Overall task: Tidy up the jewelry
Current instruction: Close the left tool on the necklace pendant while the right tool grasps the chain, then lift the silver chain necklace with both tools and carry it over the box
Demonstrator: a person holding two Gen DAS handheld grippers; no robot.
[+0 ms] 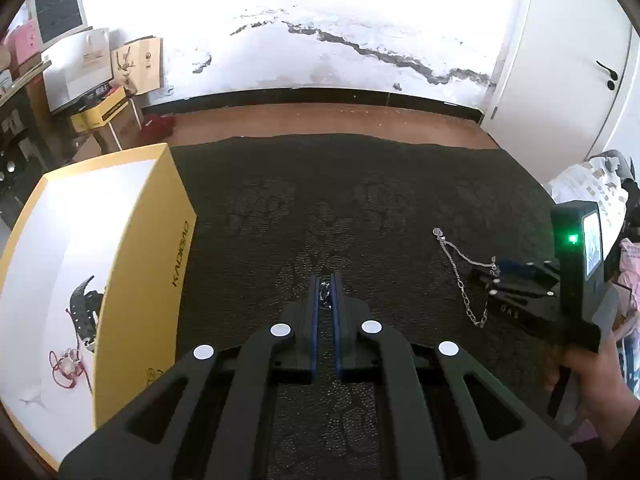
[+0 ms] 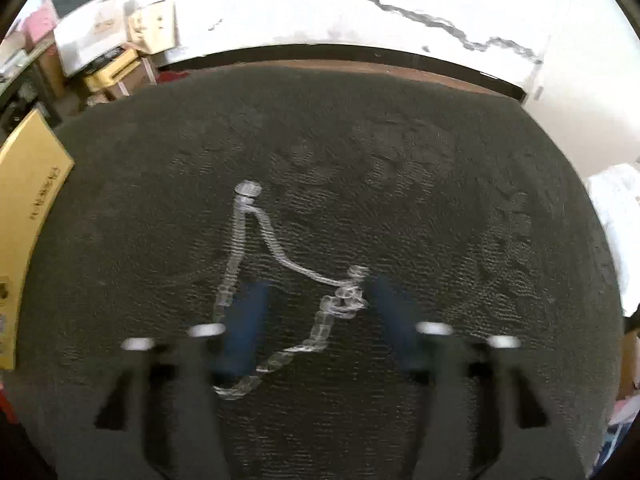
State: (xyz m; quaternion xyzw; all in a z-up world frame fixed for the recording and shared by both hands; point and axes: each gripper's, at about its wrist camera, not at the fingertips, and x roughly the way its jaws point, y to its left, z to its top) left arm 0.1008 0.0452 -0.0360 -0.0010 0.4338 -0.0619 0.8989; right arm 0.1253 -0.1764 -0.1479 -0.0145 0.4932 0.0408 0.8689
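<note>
At the far left sits the yellow box (image 1: 140, 264), its white inside already holding a black studded piece (image 1: 85, 312) and a red-corded piece (image 1: 66, 364). Just right of it, over the dark carpet (image 1: 360, 200), the left gripper (image 1: 326, 296) is pressed nearly shut, with a small tangle of silvery links (image 1: 325, 294) pinched between its 2 blue pads (too small to say what piece it is). Further right the silver chain bracelet (image 1: 464, 280) lies loose on the carpet in an open loop, a round charm at its far end. The right gripper (image 1: 494, 276) is down at the loop's right-hand end; in its own blurred view the fingers (image 2: 244, 328) stand apart on either side of the chain's middle, while the left wrist view shows the tips close at the clasp end, so whether the pads already press on the links I cannot tell. The risks, as I judge them: the thin chain slips through the pads or only 1 strand is caught, so it dangles and snags the pile; or the tips dig into the carpet. The left load could drop short of the box.
</note>
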